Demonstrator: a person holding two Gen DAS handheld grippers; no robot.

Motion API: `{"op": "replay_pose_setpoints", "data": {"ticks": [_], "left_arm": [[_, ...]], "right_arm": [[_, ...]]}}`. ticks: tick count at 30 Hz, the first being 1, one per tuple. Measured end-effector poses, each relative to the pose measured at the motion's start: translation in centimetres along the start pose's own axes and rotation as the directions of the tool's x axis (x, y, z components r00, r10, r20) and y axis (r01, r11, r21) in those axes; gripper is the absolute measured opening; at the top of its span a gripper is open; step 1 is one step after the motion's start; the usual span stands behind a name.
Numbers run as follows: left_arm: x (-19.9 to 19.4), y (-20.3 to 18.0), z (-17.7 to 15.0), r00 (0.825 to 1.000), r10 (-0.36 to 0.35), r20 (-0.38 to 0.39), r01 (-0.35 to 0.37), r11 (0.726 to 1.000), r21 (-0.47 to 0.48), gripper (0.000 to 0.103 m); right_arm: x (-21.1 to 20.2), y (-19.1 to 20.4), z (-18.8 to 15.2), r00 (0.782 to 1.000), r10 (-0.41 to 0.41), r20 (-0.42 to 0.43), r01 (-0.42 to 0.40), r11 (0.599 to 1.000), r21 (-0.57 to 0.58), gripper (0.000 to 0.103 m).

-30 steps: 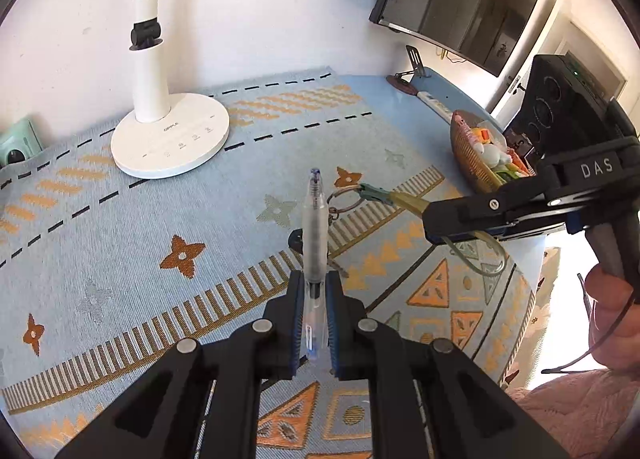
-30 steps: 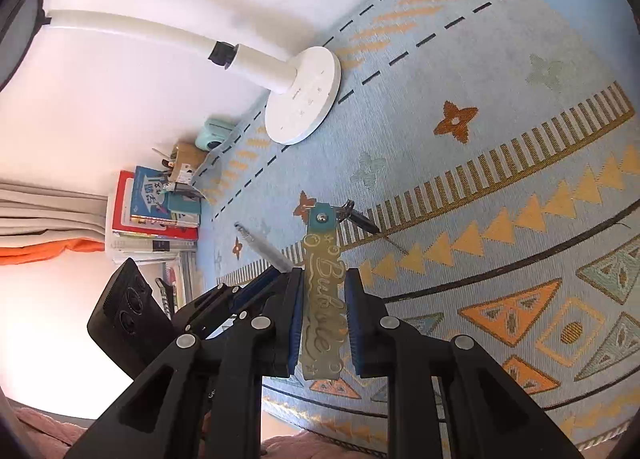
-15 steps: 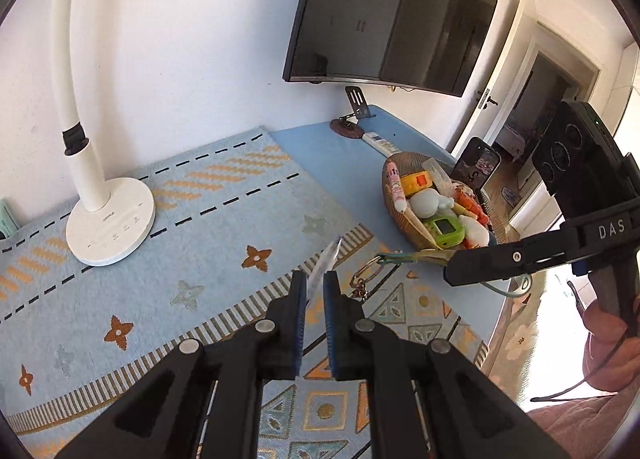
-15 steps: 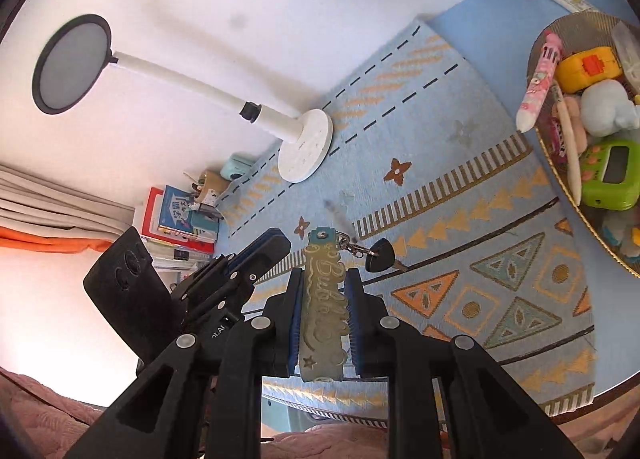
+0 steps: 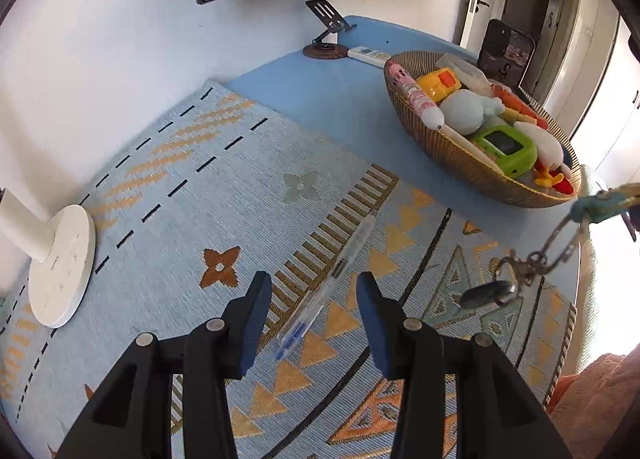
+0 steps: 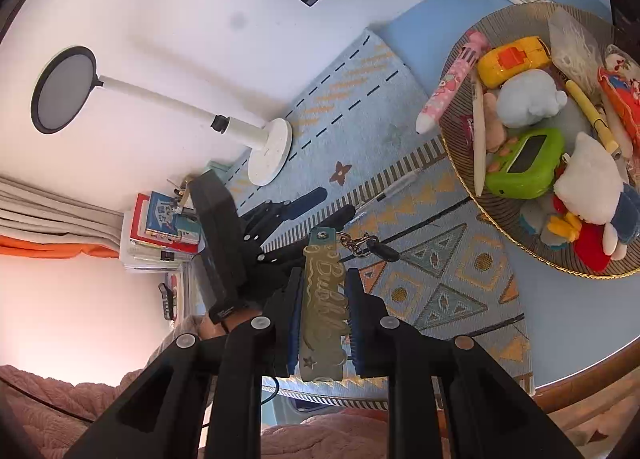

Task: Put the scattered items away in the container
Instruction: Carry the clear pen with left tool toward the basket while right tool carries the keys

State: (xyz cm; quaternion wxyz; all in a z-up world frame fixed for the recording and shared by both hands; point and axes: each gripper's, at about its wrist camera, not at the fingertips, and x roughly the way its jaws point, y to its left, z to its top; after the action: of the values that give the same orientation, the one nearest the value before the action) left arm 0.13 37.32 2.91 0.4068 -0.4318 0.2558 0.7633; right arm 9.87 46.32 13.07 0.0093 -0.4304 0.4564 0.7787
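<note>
A blue table point(image 5: 336, 99) carries a patterned mat point(image 5: 224, 187), a wicker basket point(image 5: 452, 151), a remote point(image 5: 368, 55), and a phone stand point(image 5: 326, 49); a clear pen point(image 5: 332, 279) and lamp base point(image 5: 64, 263) lie on the mat

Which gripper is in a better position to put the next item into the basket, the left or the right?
Right. The right gripper is shut on the keychain, beside the basket. The left gripper is open, and the pen lies on the mat.

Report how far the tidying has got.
Done: the basket already holds toys and pens. In hand: the right gripper clamps the keychain, not yet over the basket. Left: the clear pen lies on the mat below the open left gripper.
</note>
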Motion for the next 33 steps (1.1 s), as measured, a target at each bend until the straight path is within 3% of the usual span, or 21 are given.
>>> {"op": "replay_pose_setpoints", "data": {"ticks": [1, 2, 5, 10, 17, 21, 24, 26, 27, 28, 29, 33], "left_arm": [[1.2, -0.3, 0.0, 0.999, 0.005, -0.037, -0.004, 1.000, 0.021, 0.032], [2.2, -0.5, -0.2, 0.997, 0.005, -0.076, -0.002, 0.999, 0.038, 0.011], [1.9, -0.9, -0.5, 0.997, 0.018, -0.073, -0.015, 0.999, 0.033, 0.010], [-1.1, -1.1, -1.1, 0.998, -0.049, -0.036, 0.044, 0.992, -0.117, 0.003], [-7.8, -2.9, 0.8, 0.992, -0.060, 0.115, 0.084, 0.972, -0.221, 0.003], [-10.7, -3.8, 3.4, 0.979, -0.053, 0.198, 0.093, 0.975, -0.202, 0.003], [-11.2, -3.8, 5.0, 0.976, -0.039, 0.214, 0.080, 0.979, -0.186, 0.003], [-9.8, -3.0, 5.3, 0.983, -0.033, 0.183, 0.070, 0.977, -0.200, 0.008], [-8.6, -2.4, 5.1, 0.989, -0.027, 0.145, 0.058, 0.974, -0.217, 0.013], [-7.2, -1.9, 4.8, 0.994, -0.007, 0.105, 0.032, 0.972, -0.235, 0.025], [-5.9, -1.5, 4.3, 0.997, 0.002, 0.074, 0.016, 0.969, -0.245, 0.029], [-1.7, -1.3, 2.0, 0.999, -0.009, -0.038, -0.001, 0.968, -0.252, 0.029]], "right_arm": [[-0.1, -0.2, 0.0, 1.000, 0.001, -0.003, -0.001, 1.000, 0.001, 0.020], [-0.2, -0.5, -0.1, 1.000, 0.006, -0.007, -0.006, 1.000, 0.001, 0.020], [-0.6, -0.9, -0.1, 1.000, 0.010, -0.025, -0.010, 1.000, -0.015, 0.020], [-1.5, -1.1, 0.4, 1.000, 0.003, -0.025, -0.004, 0.998, -0.061, 0.020], [-3.9, -0.9, 1.5, 0.999, 0.036, 0.012, -0.035, 0.995, -0.089, 0.020], [-6.1, -0.1, 2.2, 0.997, 0.036, 0.064, -0.026, 0.990, -0.140, 0.020], [-8.0, 0.9, 2.5, 0.993, 0.036, 0.117, -0.012, 0.979, -0.203, 0.020], [-9.2, 0.9, 2.9, 0.987, 0.048, 0.153, -0.015, 0.978, -0.207, 0.020], [-9.9, 0.8, 3.2, 0.984, 0.054, 0.170, -0.019, 0.979, -0.204, 0.020], [-10.6, 0.5, 3.4, 0.980, 0.055, 0.190, -0.016, 0.979, -0.202, 0.020], [-11.3, 0.4, 3.7, 0.976, 0.049, 0.213, -0.006, 0.980, -0.197, 0.020], [-13.8, -0.7, 5.1, 0.956, 0.022, 0.292, 0.032, 0.984, -0.177, 0.020]]}}
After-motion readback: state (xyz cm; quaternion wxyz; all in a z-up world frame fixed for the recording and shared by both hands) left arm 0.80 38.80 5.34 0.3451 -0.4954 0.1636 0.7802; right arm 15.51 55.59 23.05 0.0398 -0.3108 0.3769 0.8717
